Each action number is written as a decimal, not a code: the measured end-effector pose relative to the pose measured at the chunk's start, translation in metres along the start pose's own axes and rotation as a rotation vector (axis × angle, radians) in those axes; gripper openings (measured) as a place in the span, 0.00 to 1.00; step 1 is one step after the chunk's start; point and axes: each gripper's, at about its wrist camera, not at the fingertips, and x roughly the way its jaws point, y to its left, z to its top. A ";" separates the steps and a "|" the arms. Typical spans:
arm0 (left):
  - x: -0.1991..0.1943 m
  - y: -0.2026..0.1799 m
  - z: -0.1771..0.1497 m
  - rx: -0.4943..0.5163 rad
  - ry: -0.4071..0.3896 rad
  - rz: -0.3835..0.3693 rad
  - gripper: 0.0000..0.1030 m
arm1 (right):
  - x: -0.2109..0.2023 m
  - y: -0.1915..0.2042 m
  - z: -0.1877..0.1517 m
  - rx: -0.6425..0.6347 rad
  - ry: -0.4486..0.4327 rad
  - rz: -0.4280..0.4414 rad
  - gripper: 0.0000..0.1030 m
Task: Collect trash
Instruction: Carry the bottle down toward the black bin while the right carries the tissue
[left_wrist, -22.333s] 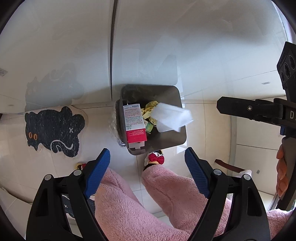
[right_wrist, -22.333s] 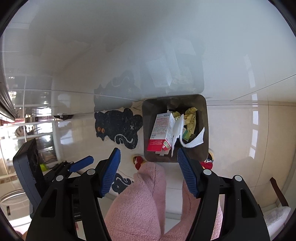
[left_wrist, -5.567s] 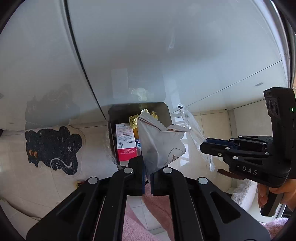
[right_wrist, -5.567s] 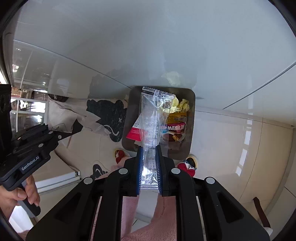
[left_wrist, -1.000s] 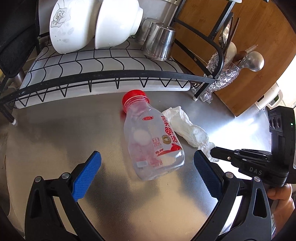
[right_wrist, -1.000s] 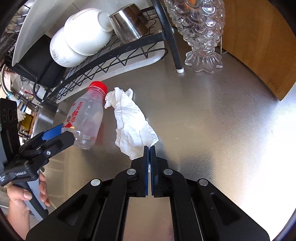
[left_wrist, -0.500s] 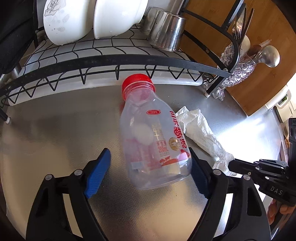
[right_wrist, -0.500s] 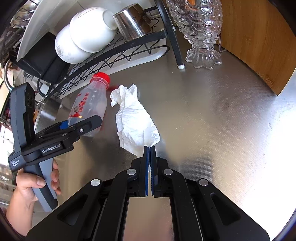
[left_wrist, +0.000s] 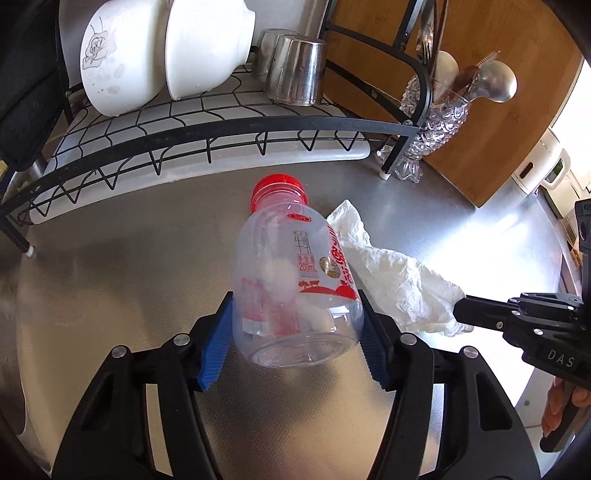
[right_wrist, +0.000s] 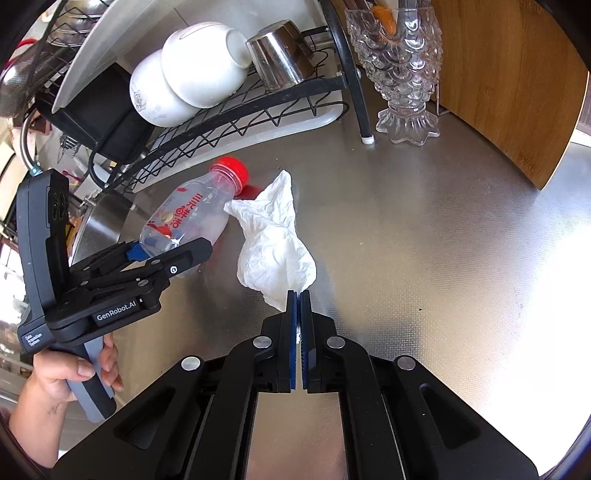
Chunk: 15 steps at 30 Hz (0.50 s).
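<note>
An empty clear plastic bottle (left_wrist: 295, 280) with a red cap lies on the steel counter. My left gripper (left_wrist: 297, 328) is shut on its lower body, blue pads against both sides. It also shows in the right wrist view (right_wrist: 188, 218), held by the left gripper (right_wrist: 166, 254). A crumpled white tissue (left_wrist: 399, 280) lies just right of the bottle. My right gripper (right_wrist: 299, 295) is shut on the near corner of the tissue (right_wrist: 275, 247); in the left wrist view its tip (left_wrist: 461, 312) meets the tissue's edge.
A black wire dish rack (left_wrist: 207, 136) with white bowls (left_wrist: 166, 51) and steel cups (left_wrist: 295, 70) stands behind. A glass fish-shaped holder (right_wrist: 402, 70) with utensils and a wooden board (right_wrist: 517, 85) stand at the back right. The steel counter (right_wrist: 424, 229) stretches to the right.
My left gripper moved forward around the bottle and closed on it. My right gripper stayed shut at the tissue's corner.
</note>
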 end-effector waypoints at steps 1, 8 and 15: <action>-0.003 -0.001 -0.002 0.003 -0.005 0.003 0.57 | -0.002 0.002 -0.001 -0.010 -0.004 -0.001 0.03; -0.038 0.000 -0.018 0.014 -0.055 0.011 0.56 | -0.024 0.019 -0.012 -0.053 -0.051 0.007 0.02; -0.076 -0.001 -0.033 0.028 -0.114 0.032 0.56 | -0.048 0.038 -0.018 -0.086 -0.097 0.016 0.02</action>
